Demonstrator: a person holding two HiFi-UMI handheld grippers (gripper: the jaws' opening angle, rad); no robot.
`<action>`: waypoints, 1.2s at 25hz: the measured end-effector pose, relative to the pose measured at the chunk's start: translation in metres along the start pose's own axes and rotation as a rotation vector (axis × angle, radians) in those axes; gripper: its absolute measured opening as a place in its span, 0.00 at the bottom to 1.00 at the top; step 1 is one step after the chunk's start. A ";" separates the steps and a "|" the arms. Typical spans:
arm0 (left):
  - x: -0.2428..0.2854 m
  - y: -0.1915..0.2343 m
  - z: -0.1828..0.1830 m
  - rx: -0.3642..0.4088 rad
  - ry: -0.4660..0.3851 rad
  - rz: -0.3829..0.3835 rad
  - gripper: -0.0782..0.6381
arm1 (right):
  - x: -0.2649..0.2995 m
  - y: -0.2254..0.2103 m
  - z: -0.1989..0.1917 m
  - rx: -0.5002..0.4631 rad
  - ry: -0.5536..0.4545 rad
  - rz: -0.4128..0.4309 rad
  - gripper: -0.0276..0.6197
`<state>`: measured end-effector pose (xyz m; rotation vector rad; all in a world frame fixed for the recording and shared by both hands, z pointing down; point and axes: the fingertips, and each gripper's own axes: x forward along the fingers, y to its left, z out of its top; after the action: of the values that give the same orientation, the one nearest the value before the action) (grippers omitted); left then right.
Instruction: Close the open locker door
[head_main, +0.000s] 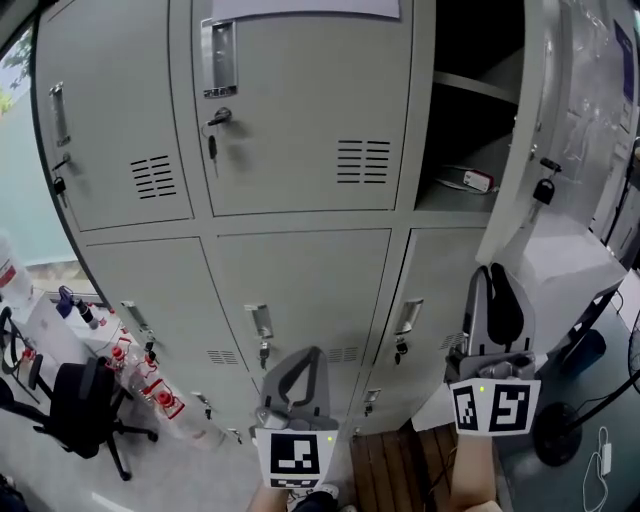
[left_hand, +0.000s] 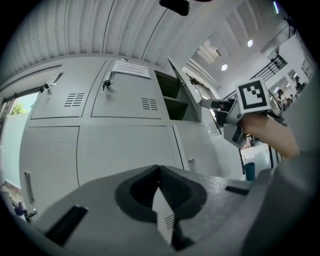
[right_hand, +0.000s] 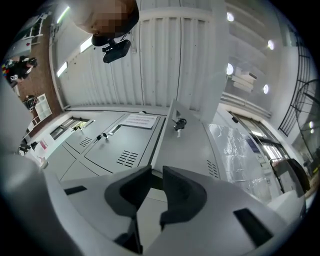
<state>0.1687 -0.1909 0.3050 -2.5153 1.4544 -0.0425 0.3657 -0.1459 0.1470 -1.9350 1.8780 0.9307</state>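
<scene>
The right hand-held gripper (right_hand: 156, 170) has its jaws a narrow slit apart and grips nothing; the slit lines up with the door (head_main: 518, 150) edge just past the tips, and whether a pad touches it cannot be told. In the head view it sits at 4 o'clock, tilted up, tips at the door's bottom corner at its 12 o'clock. A hand (left_hand: 272, 134) wraps its grip behind the cube (head_main: 492, 405), which carries black-and-white square markers and no words. The left hand-held gripper (left_hand: 159, 169) is at 6 o'clock in the head view, jaws closed tip to tip and empty, pointing level at the lower lockers (head_main: 300, 290). The door belongs to the top right compartment (head_main: 470, 50), at 1 o'clock, and stands swung well out, seen nearly edge-on, with keys (right_hand: 179, 123) hanging from its lock. On the shelf (head_main: 450, 195) inside lies a white thing with a red label (head_main: 478, 181), its print too small to read. A paper notice (right_hand: 138, 120) is stuck to the top of the middle locker; its writing is unreadable too.
</scene>
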 end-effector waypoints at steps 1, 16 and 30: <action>0.001 0.002 -0.001 0.011 -0.001 -0.003 0.11 | 0.002 0.002 -0.002 0.005 0.002 0.001 0.16; 0.022 0.031 -0.007 0.041 -0.013 0.010 0.11 | 0.042 0.025 -0.028 -0.050 0.041 0.032 0.16; 0.044 0.052 -0.012 0.030 -0.017 0.026 0.11 | 0.081 0.038 -0.052 -0.082 0.108 0.094 0.15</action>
<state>0.1449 -0.2563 0.3017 -2.4667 1.4686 -0.0384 0.3368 -0.2452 0.1445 -1.9961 2.0367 0.9631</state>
